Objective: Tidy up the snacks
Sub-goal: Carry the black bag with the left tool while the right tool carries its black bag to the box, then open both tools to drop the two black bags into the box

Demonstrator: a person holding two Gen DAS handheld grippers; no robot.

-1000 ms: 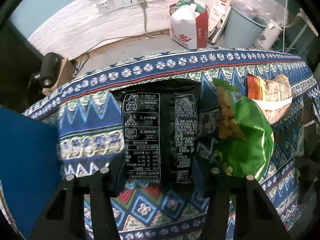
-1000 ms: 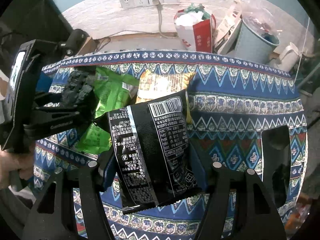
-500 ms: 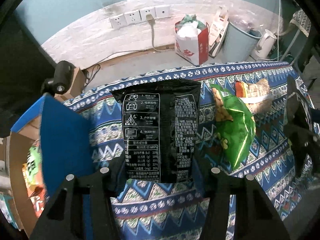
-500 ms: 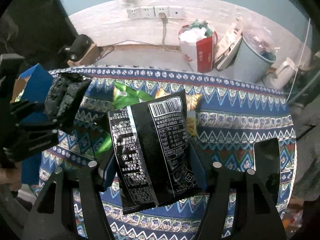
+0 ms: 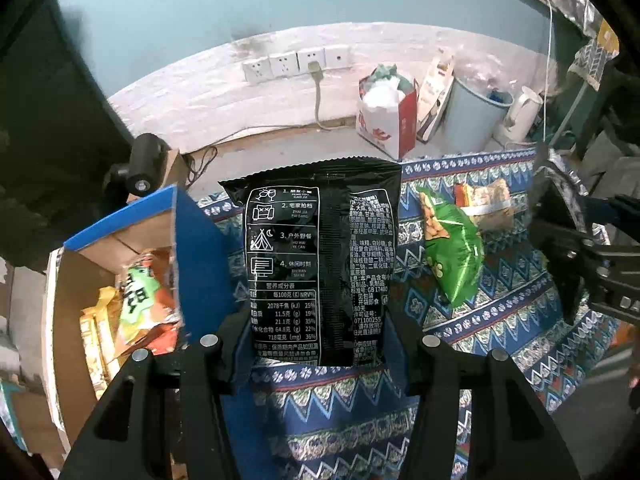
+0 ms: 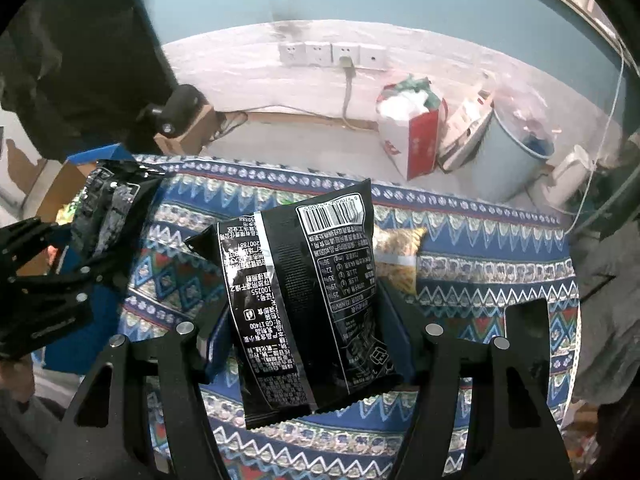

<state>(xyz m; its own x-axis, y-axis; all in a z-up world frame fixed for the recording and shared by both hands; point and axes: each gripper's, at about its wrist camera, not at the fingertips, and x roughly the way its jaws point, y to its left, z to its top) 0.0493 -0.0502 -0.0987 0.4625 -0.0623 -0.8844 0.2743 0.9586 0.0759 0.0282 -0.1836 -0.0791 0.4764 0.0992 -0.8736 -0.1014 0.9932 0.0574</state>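
Left gripper jaws clamped on black snack bag, long axis upright, off surface — open cardboard box left of jaws, nearest. Right gripper jaws hold second black bag; green bag beyond, right.

The black packet hides the patterned surface behind it. The box is cut off at the left edge. Small print on the second black packet is unreadable.
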